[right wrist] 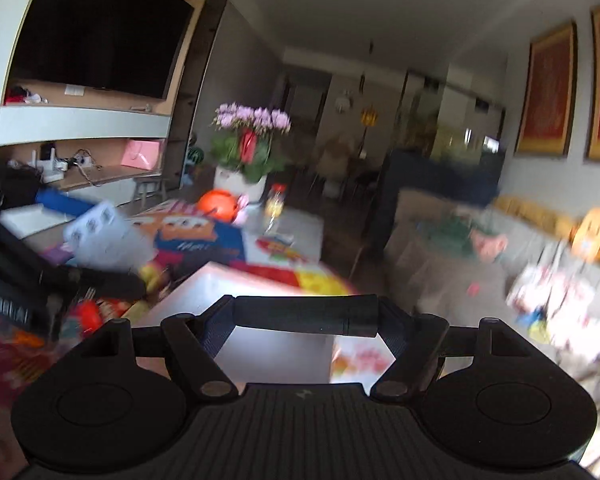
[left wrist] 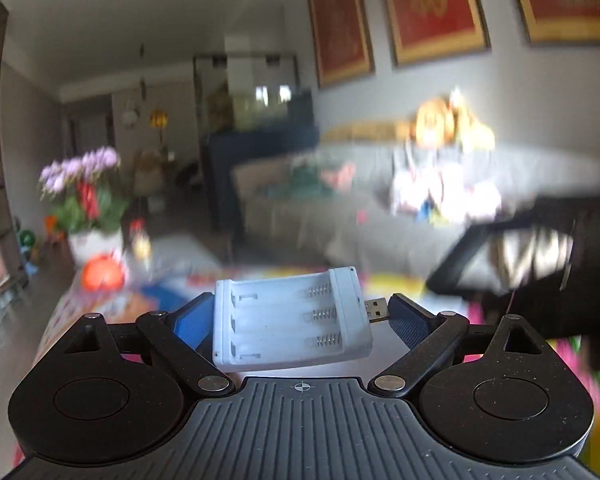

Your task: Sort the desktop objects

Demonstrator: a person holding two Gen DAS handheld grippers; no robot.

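The left gripper [left wrist: 296, 316] is clamped across a white battery charger [left wrist: 290, 318], its empty spring slots facing up and its USB plug [left wrist: 376, 309] poking out by the right-hand finger, all lifted above the bright patterned tabletop [left wrist: 100, 308]. The right gripper [right wrist: 302, 316] grips a black cylindrical flashlight [right wrist: 306, 315] lying crosswise between both fingers, held over a white box [right wrist: 236, 292]. Beyond stand pink flowers [right wrist: 254, 120] and an orange ball [right wrist: 218, 205].
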